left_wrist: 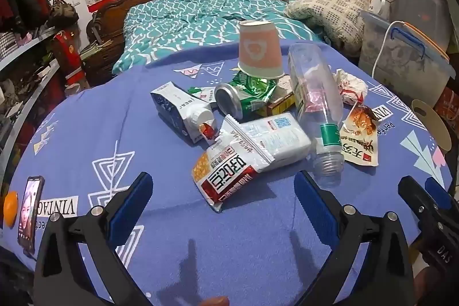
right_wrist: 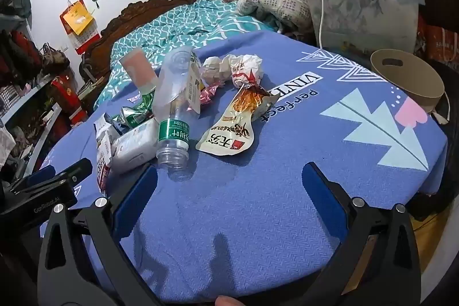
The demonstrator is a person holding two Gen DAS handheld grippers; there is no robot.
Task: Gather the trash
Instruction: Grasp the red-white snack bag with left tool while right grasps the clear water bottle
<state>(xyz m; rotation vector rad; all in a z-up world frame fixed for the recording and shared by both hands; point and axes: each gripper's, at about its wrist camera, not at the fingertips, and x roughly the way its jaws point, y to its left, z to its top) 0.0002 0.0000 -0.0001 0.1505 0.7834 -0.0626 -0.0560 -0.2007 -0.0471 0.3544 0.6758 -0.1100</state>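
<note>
Both tongs are held spread wide above the near part of the blue cloth point(left_wrist: 86, 134), with nothing between the pads. The left gripper point(left_wrist: 223, 191) is angled down toward the printed snack packet point(left_wrist: 226, 171), which lies just beyond its fingertips without being touched. The right gripper point(right_wrist: 229, 179) is angled down over bare cloth, just short of the open mouth of the clear plastic bottle point(right_wrist: 172, 111).

The trash is gathered in one loose heap at the centre of the cloth-covered surface:

- The clear plastic bottle lies on its side, uncapped, with a green label band near the neck.
- A white tissue pack point(left_wrist: 278, 139) lies beside the bottle, partly under the snack packet.
- A blue and white carton point(left_wrist: 175, 111) with a white screw cap lies on its side at the left of the heap.
- A crushed green can point(left_wrist: 238, 99) lies behind the tissue pack.
- An orange paper cup point(left_wrist: 259, 50) is set upside down on top of the heap, at its far side.
- A torn cream-coloured wrapper point(right_wrist: 229, 131) lies to the right of the bottle.
- Crumpled paper point(right_wrist: 243, 68) lies behind that wrapper.

A brown round container point(right_wrist: 407, 76) is placed at the right edge of the surface. A phone point(left_wrist: 30, 208) lies at the left edge, with an orange fruit point(left_wrist: 10, 208) beside it.
</note>
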